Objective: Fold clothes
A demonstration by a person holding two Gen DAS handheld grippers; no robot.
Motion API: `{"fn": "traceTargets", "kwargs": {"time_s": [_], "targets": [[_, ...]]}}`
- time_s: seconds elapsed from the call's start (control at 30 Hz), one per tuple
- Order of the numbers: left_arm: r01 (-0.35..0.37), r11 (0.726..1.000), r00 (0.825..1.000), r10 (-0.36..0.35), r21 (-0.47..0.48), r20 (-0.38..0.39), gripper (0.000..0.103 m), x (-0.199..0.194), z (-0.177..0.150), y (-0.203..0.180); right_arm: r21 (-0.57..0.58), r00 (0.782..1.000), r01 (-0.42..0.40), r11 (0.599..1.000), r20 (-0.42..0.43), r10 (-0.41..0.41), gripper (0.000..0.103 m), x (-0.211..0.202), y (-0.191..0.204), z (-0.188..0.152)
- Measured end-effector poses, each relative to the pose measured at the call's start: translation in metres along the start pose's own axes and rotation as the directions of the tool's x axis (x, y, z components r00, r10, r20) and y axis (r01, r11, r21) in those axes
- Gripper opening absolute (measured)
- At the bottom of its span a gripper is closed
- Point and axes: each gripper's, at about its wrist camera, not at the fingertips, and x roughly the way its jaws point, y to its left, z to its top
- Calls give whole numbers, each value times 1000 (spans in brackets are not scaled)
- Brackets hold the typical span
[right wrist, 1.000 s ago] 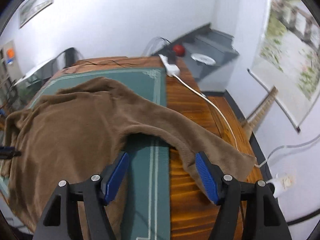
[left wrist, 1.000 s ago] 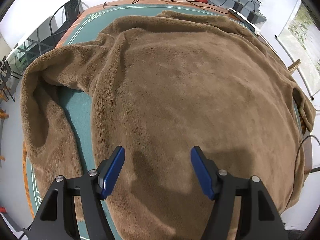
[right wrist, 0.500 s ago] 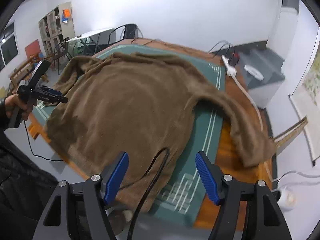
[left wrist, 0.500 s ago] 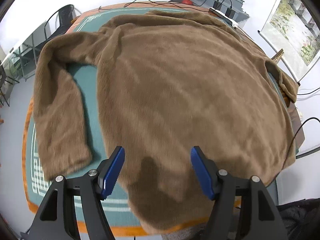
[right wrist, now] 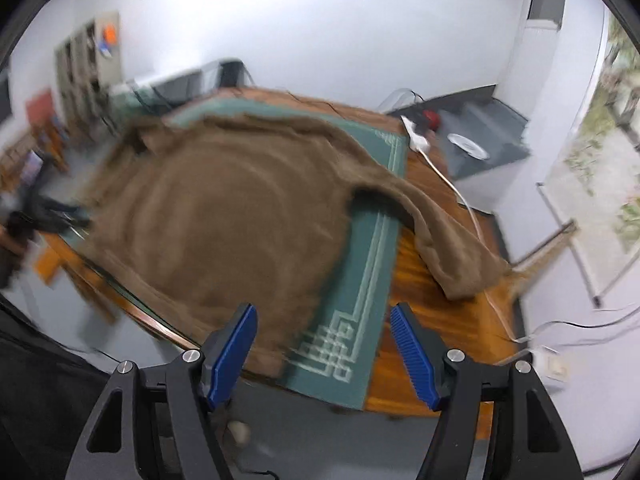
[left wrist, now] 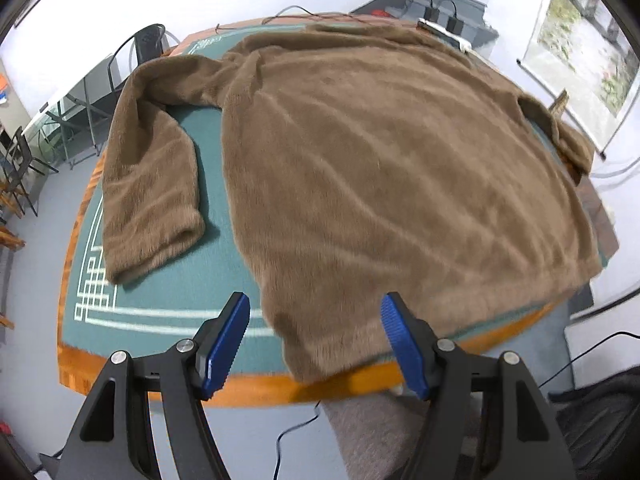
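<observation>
The brown sweater lies spread flat on the green mat, sleeves out to either side, ready for folding. Both the left gripper and right gripper hover near its hem, jaws apart, empty.

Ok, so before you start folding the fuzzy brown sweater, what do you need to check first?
1. Brown sweater spread flat on the green mat: ok.
2. Left gripper open, holding nothing: ok.
3. Right gripper open, holding nothing: ok.
4. Left sleeve wholly on the mat: ok.
5. Right sleeve on the mat: not ok, it lies on bare wood.
6. Right wrist view sharp: not ok, blurred.
</observation>
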Motion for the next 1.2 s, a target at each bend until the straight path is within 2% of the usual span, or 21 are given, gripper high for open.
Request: {"fn": "traceTargets", "kwargs": {"time_s": [0.13,0.27,0.37,0.53,0.6,0.73,0.8,0.83,0.87,1.0,1.2], "targets": [[-21,1000,999,21,1,-25,72,2,-17,4,-62,998,17,998,-55,-20,71,33,25,-28],[-37,998,999,36,-49,-38,72,3,-28,14,-134,993,34,990,-111,-49,70,66,47,-56],[-44,997,999,42,-68,-32,72,0,-34,18,-144,989,16,989,-146,-37,61,85,51,-63],[-53,995,998,49,-84,-43,73,3,-42,23,-263,987,60,963,-131,-97,59,105,67,-61],[-57,994,997,53,-96,-50,73,4,-46,25,-309,986,71,948,-124,-114,51,112,76,-59],[-57,992,997,49,-116,-67,73,9,-54,28,-338,990,84,937,-81,-118,47,115,87,-47],[-56,991,996,47,-125,-77,73,13,-57,27,-298,991,87,951,-69,-112,24,117,85,-38],[-55,990,996,45,-128,-80,72,14,-58,26,-267,992,81,960,-71,-103,20,118,82,-33],[-50,990,996,40,-130,-80,73,15,-59,25,-217,993,66,974,-78,-85,11,119,76,-27],[-29,991,997,19,-133,-76,73,19,-61,19,-41,997,43,998,-63,-45,11,115,52,-5],[1,983,998,-11,-182,-58,73,28,-60,11,104,999,35,994,-28,-32,11,99,27,18]]}}
